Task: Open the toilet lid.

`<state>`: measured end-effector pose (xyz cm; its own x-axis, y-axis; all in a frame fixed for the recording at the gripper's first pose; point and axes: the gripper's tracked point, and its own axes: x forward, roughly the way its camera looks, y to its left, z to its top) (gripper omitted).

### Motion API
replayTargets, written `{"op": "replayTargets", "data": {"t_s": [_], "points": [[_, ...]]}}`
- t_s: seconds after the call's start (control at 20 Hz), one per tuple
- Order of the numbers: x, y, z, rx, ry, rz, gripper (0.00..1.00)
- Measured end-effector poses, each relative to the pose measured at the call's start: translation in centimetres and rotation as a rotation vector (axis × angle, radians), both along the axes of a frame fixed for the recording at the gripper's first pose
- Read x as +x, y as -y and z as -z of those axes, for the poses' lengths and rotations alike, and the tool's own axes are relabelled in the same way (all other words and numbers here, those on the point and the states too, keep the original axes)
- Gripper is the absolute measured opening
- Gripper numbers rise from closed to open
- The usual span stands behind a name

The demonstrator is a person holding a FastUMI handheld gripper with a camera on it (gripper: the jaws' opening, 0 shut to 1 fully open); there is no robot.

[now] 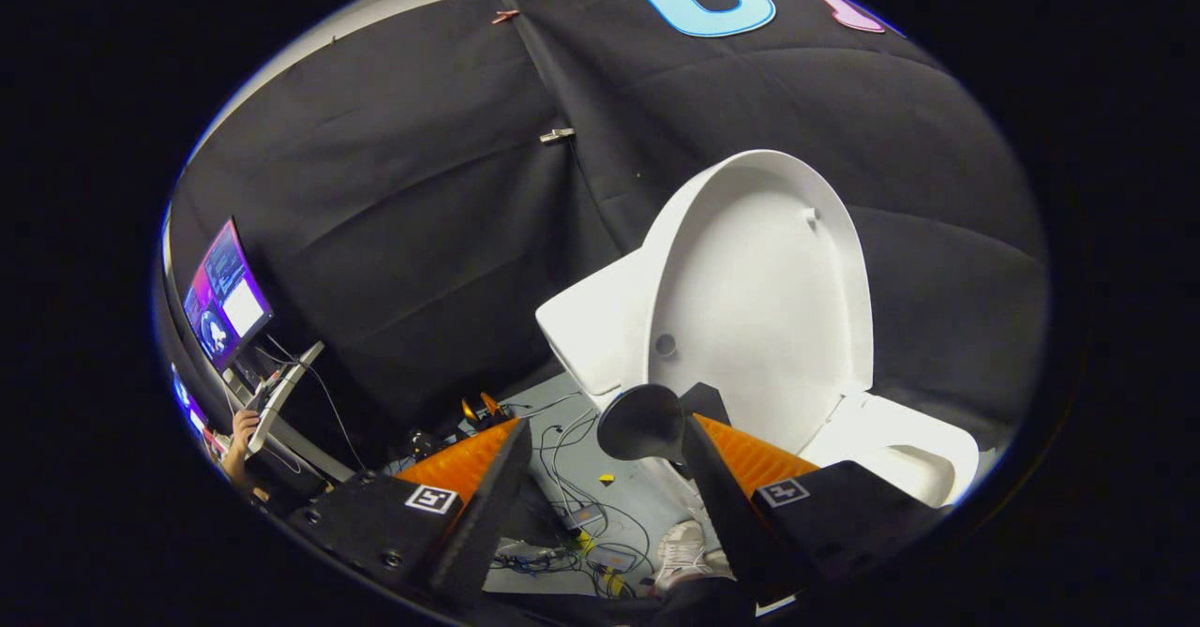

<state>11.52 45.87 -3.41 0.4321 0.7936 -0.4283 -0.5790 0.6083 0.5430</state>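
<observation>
One toilet lid (759, 299) stands upright (underside facing); hand-held gripper (605, 440) spread, pinching nothing

Toilet lid (759, 299) upright beyond open jaws, tank (591, 327) behind it.

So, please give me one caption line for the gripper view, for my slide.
Toilet lid raised upright against the tank, seat down; open gripper empty, just before the lid.

toilet lid (759, 299) white | claw (600, 440) pads orange, body black | floor (637, 496) seemingly grey
</observation>
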Motion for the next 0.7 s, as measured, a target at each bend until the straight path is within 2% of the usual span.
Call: {"op": "replayTargets", "data": {"t_s": [0.3, 0.5, 0.7], "points": [[0.8, 1.5, -0.6, -0.034, 0.063, 0.03, 0.99], [2.0, 3.4, -3.8, 0.044, 0.116, 0.105, 0.99], [2.4, 4.5, -6.4, 0.096, 0.194, 0.13, 0.99]]}}
